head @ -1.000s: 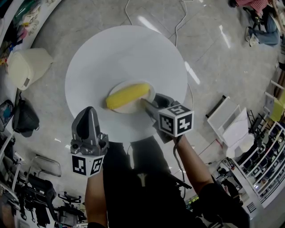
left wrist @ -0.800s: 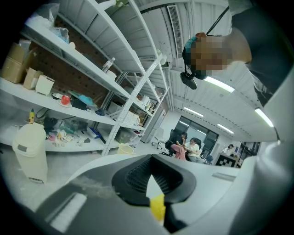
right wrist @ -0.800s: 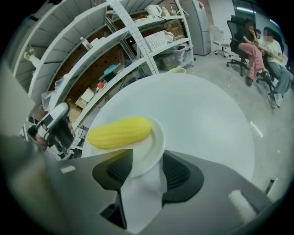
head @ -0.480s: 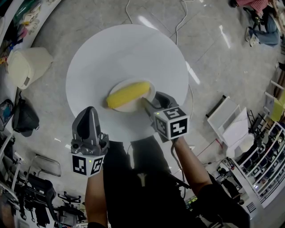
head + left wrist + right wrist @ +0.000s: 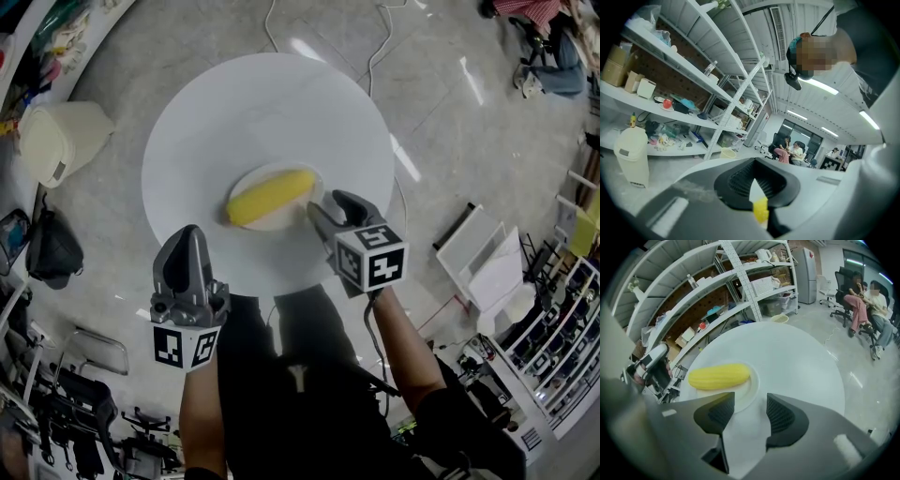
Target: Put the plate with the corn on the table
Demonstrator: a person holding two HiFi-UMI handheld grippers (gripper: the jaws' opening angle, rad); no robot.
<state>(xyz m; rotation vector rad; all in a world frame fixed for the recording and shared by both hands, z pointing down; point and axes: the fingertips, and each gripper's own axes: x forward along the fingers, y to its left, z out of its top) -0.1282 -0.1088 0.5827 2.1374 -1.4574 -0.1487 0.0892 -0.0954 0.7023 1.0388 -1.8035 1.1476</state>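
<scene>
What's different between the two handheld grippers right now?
The right gripper has its jaws apart, having just been opening, with nothing between them; the left gripper has its jaws together. The right gripper tilts steeply down beside the plate holding the corn on the table; the left gripper points nearly level toward the shelves, away from the plate. Both are handheld and hold nothing.

Grey left gripper (image 5: 187,234), right gripper (image 5: 328,204); black ribbed pads (image 5: 780,414) inside jaws; white cubes (image 5: 372,256), black square markers; black clothing (image 5: 300,412).

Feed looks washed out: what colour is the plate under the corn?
White round plate, clearest in the right gripper view.
</scene>
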